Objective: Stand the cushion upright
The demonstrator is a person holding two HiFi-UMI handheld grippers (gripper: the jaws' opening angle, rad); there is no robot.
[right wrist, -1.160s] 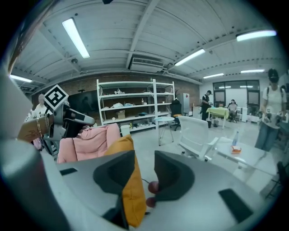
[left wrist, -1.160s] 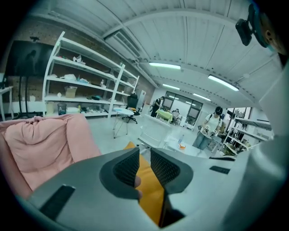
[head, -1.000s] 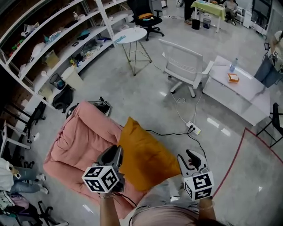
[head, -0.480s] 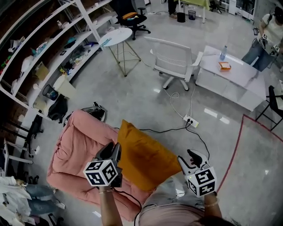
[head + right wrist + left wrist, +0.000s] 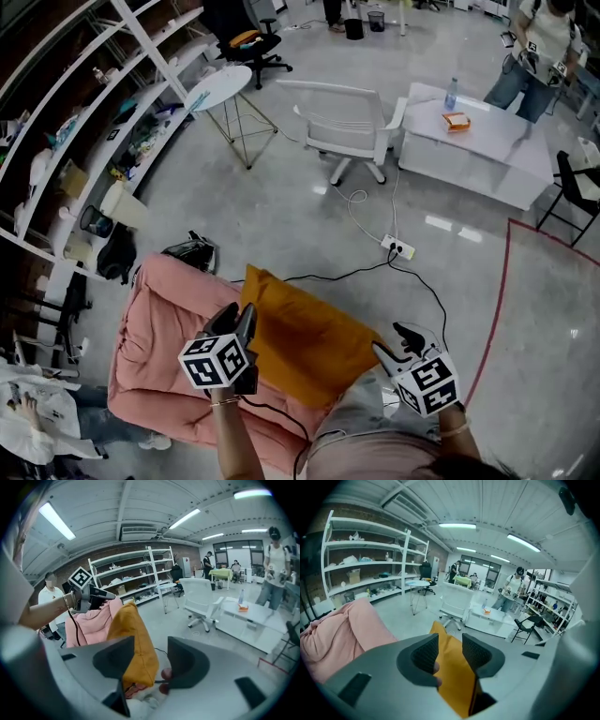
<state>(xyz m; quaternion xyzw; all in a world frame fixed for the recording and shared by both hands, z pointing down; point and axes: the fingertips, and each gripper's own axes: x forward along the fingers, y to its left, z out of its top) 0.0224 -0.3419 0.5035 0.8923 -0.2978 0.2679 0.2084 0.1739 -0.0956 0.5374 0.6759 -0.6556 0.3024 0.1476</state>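
The mustard cushion (image 5: 305, 337) sits in the lower middle of the head view, resting against the right flank of a big pink beanbag (image 5: 159, 347) that lies at its 9 o'clock. In the right gripper view it stands on edge, narrow and tall, with its top corner up beside the pink fabric. The left gripper (image 5: 246, 317) is at the cushion's 9 o'clock edge. Its jaws have just been opening and now stand moderately apart, and in the left gripper view the cushion's orange edge (image 5: 454, 677) fills the gap between the ribbed pads. Whether either pad touches the fabric cannot be told. The right gripper (image 5: 394, 339) is at the cushion's 4 o'clock corner. Its jaws have also just been opening and stand wider, and in the right gripper view the cushion (image 5: 133, 639) lies close to the left-hand jaw with clear space before the other jaw, so nothing is clamped. That same view shows the left gripper (image 5: 111, 596) up at 10 o'clock, by the cushion's top. On the grey floor, a power strip (image 5: 398, 248) with a black cable lies at 1 o'clock from the cushion, a white chair (image 5: 342, 127) stands at 12 o'clock, a low white table (image 5: 473, 155) at 1 o'clock farther off, and white shelving (image 5: 84, 122) runs along at 10 o'clock.
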